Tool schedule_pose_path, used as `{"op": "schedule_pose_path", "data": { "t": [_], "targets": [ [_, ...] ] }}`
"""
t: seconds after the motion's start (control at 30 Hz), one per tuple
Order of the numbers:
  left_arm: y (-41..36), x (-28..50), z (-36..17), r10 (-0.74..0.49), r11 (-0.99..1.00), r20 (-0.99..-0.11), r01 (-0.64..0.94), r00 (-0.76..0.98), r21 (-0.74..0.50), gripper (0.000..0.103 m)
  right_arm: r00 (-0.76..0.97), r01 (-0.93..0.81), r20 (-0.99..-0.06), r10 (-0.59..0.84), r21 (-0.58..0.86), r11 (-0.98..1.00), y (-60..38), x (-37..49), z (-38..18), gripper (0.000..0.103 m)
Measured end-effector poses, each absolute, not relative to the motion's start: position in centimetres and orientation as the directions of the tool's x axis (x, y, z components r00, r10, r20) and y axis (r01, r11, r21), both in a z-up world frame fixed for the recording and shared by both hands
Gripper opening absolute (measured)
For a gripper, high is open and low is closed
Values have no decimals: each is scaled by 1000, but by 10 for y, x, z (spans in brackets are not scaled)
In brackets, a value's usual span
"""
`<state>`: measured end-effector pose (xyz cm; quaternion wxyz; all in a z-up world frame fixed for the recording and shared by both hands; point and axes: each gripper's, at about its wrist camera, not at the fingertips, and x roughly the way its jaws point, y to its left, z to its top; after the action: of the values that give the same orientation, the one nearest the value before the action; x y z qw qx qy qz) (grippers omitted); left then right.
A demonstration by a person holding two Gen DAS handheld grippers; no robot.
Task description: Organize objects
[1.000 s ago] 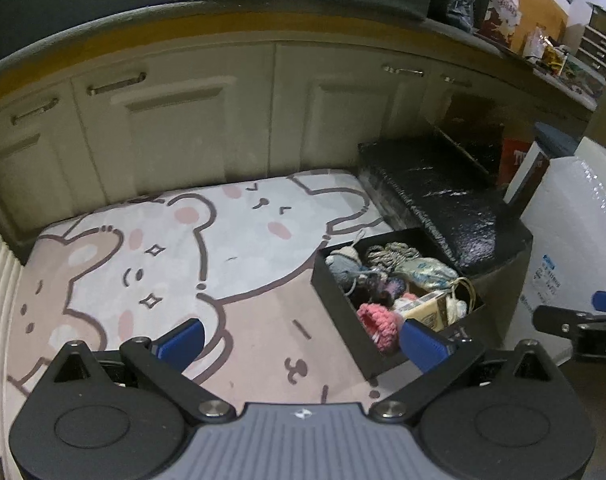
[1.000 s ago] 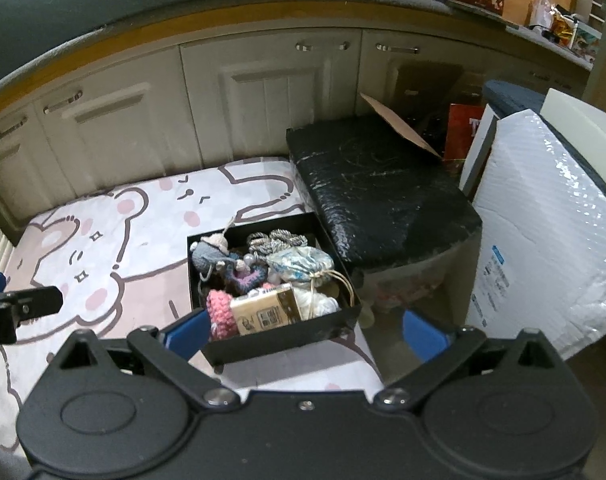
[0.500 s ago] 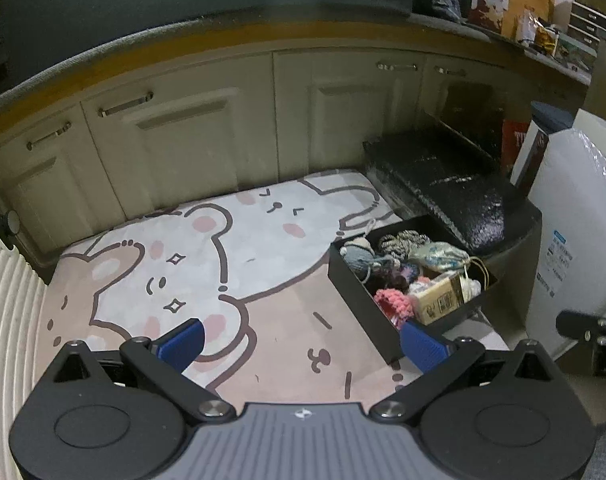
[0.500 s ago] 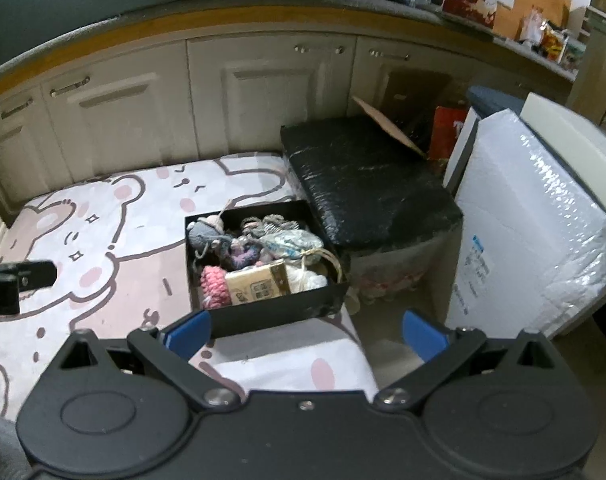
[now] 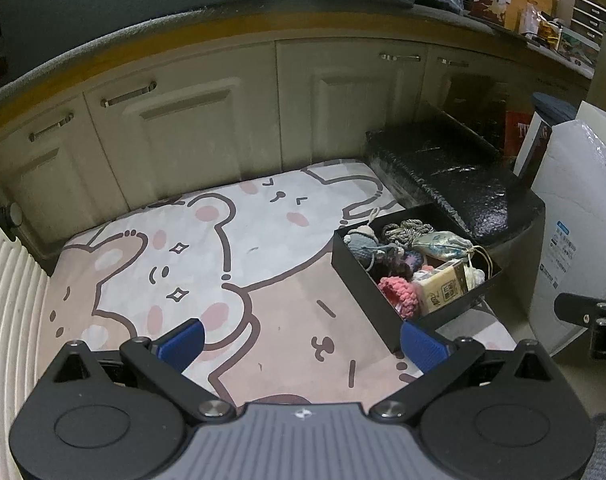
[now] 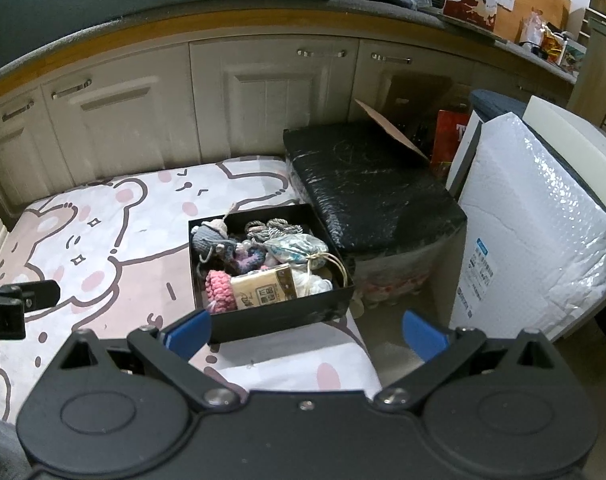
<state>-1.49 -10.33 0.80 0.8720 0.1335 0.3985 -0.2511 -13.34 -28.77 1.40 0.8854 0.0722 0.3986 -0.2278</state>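
Note:
A black open box sits on the right edge of a bear-print mat. It holds a pink crochet piece, a tan packet, a grey knitted toy, a patterned drawstring pouch and coiled cord. The box also shows in the left wrist view. My left gripper is open and empty above the mat, left of the box. My right gripper is open and empty, just in front of the box.
Cream cabinet doors line the back under a cluttered counter. A black wrapped block stands right of the box. A white bubble-wrapped package stands further right. A ribbed white surface borders the mat's left side.
Both grippers have pulled back and up from the box, so the mat and box look smaller and farther. Both stay open and empty. The box has not moved.

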Motion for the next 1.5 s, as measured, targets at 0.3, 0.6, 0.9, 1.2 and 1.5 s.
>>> {"op": "schedule_pose_path", "data": {
  "t": [0.3,0.6,0.9,1.2,1.5],
  "targets": [
    [-103,-15,8,-334,838,-764,546,551,27,103,578,461,-739,-346,-54,886,-287,-133,14,103],
    [-103,-15,7,-331,837,-767,546,551,32,103,578,461,-740,-345,-53,886,-287,-132,14,103],
    [-101,-14,6,-336,835,-768,550,545,25,103,578,461,-740,-345,-53,886,-287,-133,14,103],
    [-102,-15,6,-336,835,-768,549,546,26,103,578,460,-739,-345,-53,886,-287,-133,14,103],
    [-102,-15,7,-337,836,-768,548,545,21,103,579,460,-741,-342,-49,886,-286,-132,14,103]
  ]
}}
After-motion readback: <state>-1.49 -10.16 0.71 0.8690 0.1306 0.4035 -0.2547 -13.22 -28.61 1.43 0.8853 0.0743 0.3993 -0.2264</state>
